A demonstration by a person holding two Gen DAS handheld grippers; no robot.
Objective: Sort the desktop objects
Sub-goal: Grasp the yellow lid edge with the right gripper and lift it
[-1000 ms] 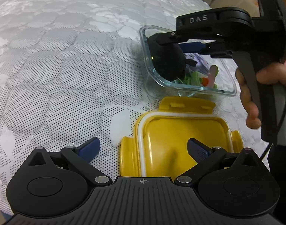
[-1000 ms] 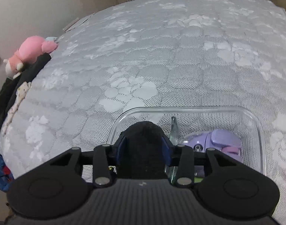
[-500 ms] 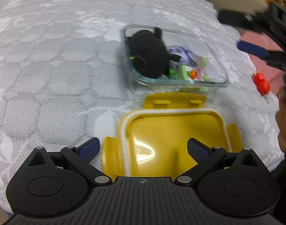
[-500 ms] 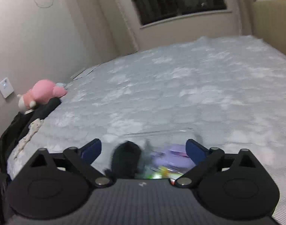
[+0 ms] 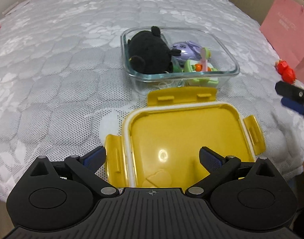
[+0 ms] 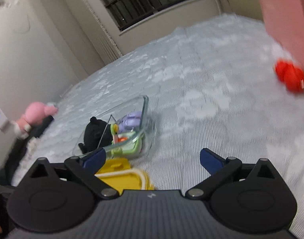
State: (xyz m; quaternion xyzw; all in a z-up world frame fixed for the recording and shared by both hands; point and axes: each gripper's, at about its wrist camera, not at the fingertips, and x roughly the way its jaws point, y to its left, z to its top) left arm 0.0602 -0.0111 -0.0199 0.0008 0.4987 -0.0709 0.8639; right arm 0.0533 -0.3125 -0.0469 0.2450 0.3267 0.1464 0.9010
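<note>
Glass box (image 5: 229,59) sits on the quilted bed (image 5: 62,63), already loaded: black plush (image 5: 148,53) at its left end, purple toy (image 5: 183,49) and green toy (image 5: 199,67) to the plush's right. Yellow lid (image 5: 183,131) lies inner face up just near-side of the glass box, clips flared.

Right claw (image 6: 152,159) spread wide, nothing between the jaws; its jaws have just been opening, with the plush left behind in the glass box. Left claw (image 5: 152,157) also spread, hanging over the near half of the yellow lid, not pinching it.

Likely step: fetch the red toy (image 5: 285,71), which lies well to the right of the glass box, in front of the pink bag (image 5: 287,39).

How to do it well:
- Swing the right claw away from the glass box toward the red toy, keeping it spread.
- Come down from above and pinch across the body; it looks lumpy and may roll.
- Keep clear of the pink bag behind it.
- Leave the left claw off the lid until all is packed.

Poorly seen:
- Right wrist view is smeared; the red toy is a blur there.
- Red toy's shape and any trailing loop unclear.
- In the left wrist view the right claw is cut off by the frame's edge.
- Bottom of the glass box under the plush is hidden.
</note>
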